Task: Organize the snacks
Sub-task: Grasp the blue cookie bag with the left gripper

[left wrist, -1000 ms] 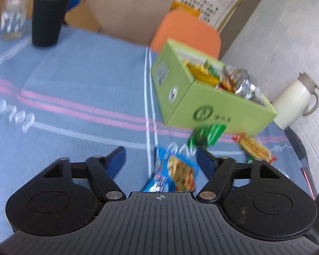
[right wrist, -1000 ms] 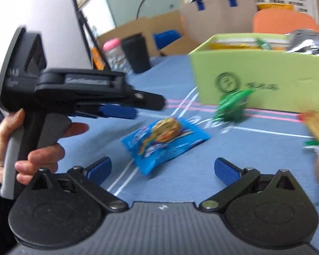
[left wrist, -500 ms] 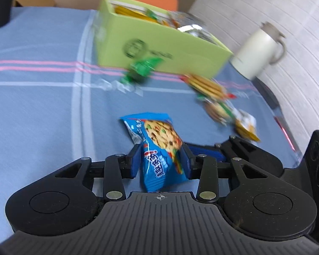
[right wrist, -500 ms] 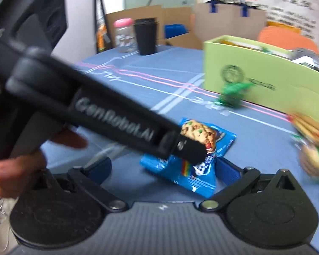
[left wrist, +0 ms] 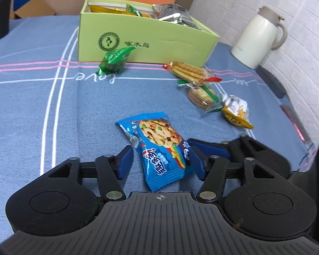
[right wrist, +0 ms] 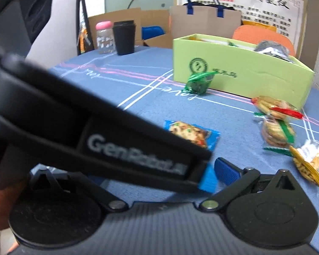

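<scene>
Left gripper (left wrist: pixel 160 159) fingers have parted, straddling the cookie packet (left wrist: pixel 159 146).

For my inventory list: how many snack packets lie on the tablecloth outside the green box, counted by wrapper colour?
Blue: 1, the cookie packet
Green: 1, the green packet
Clear: 2, the long biscuit packet and the round biscuit packet
Yellow: 1, the yellow packet
Total: 5
</scene>
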Demonstrator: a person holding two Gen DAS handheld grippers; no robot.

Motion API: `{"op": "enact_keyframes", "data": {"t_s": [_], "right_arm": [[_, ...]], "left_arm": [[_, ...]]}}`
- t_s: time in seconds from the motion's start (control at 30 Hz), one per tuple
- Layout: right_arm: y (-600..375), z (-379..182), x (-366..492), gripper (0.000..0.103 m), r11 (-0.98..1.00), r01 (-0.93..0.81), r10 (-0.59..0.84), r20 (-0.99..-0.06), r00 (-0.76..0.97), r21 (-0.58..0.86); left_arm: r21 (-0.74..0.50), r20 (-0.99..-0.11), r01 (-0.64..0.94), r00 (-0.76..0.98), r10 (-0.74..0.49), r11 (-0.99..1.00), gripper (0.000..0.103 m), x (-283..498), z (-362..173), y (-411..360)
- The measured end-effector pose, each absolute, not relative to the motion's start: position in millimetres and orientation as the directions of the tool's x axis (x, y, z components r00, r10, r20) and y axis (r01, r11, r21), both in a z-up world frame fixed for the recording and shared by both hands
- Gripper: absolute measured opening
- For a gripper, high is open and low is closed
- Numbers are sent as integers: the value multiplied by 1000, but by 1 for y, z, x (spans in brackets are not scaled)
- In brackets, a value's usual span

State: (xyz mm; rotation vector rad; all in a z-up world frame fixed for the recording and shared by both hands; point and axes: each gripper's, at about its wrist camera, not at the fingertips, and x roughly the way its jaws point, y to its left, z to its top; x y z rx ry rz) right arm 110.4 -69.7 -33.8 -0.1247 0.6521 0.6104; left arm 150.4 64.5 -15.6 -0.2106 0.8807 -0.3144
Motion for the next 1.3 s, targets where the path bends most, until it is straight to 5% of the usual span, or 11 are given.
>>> {"op": "enact_keyframes", "data": {"t_s": [1.07,1.3], "right_arm": [[-74,-31,121,102,827,-553,492,-612,619,105],[-64,-39,130,101,830,-554,467,-620,631,62]], "left_arm": [[-380,-701,205,573,-425,902,55,163,-16,71],[-377,-696,209,578,-425,902,51,170,-21,73]]}}
